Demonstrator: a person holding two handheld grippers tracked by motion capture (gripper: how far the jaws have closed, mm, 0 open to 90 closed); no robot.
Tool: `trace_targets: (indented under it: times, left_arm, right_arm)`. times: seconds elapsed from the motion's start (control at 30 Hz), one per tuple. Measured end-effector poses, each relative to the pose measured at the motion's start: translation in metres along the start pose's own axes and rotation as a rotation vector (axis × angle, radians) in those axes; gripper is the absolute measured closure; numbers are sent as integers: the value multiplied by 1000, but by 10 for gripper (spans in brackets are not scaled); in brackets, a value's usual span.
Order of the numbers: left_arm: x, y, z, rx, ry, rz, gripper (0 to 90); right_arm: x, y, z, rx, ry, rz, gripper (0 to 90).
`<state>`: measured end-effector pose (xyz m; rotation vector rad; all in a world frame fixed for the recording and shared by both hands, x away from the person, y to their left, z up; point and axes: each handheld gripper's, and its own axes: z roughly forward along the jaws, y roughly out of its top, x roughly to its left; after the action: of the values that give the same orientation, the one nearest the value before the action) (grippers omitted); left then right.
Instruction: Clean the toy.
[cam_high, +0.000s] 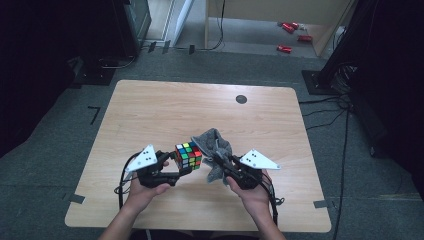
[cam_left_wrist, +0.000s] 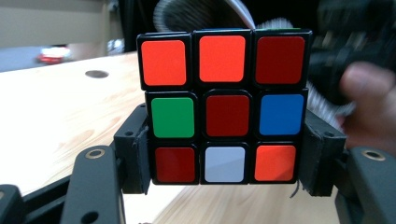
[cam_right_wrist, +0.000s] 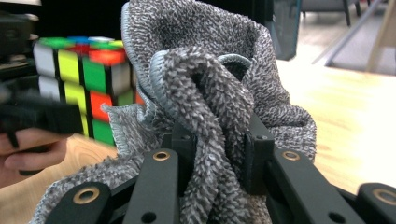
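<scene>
High view, table: wooden table (cam_high: 150, 110) carried a puzzle cube (cam_high: 188, 155) and a grey cloth (cam_high: 216, 150) near your edge, the two touching or very nearly so.
High view, your left hand: you held the left gripper (cam_high: 186, 170) low at the cube's near left side, with its jaws clamped on the cube.
High view, your right hand: you held the right gripper (cam_high: 221, 164) just right of the cube, its tips buried in the cloth, which bunched upward toward the cube.
Left gripper view, cube: the cube (cam_left_wrist: 224, 107) sat square between your two black jaws, pinched by the pads at its lower left and lower right edges, and held clear of the tabletop (cam_left_wrist: 56, 116).
Left gripper view, facing side: orange, orange, dark red on top; green, dark red, blue in the middle; dark red, white, orange below.
Left gripper view, behind: the cloth (cam_left_wrist: 201, 16) rose just beyond the cube's top edge.
Right gripper view, cloth: your jaws were pressed close together on a thick fold of the cloth (cam_right_wrist: 205, 107), which stood up above them and draped down both sides.
Right gripper view, cube: the cube (cam_right_wrist: 84, 70) was at the left, just behind the cloth's edge, with your other hand (cam_right_wrist: 28, 149) blurred below it.
</scene>
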<state>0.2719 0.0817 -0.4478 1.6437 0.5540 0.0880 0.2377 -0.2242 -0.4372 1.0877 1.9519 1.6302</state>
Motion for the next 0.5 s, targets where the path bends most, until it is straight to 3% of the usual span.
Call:
trace_targets:
  times: [0.13, 0.23, 0.3, 0.43, 0.5]
  left_arm:
    - [3, 1, -3, -22, -61, -32, 346]
    - [1, 0, -1, -32, -108, -50, 346]
    - [0, 1, 0, -40, -127, -60, 346]
    - [0, 1, -1, -50, -166, -83, 346]
    - [-1, 2, -1, -51, -165, -84, 346]
  right_arm:
    - [5, 4, -3, -81, 68, 5, 727]
    - [15, 6, -3, -119, 124, -53, 727]
    - [22, 6, -2, -119, 139, -94, 723]
    - [25, -1, 4, -110, 171, -101, 724]
    - [26, -7, 9, -80, 175, -110, 729]
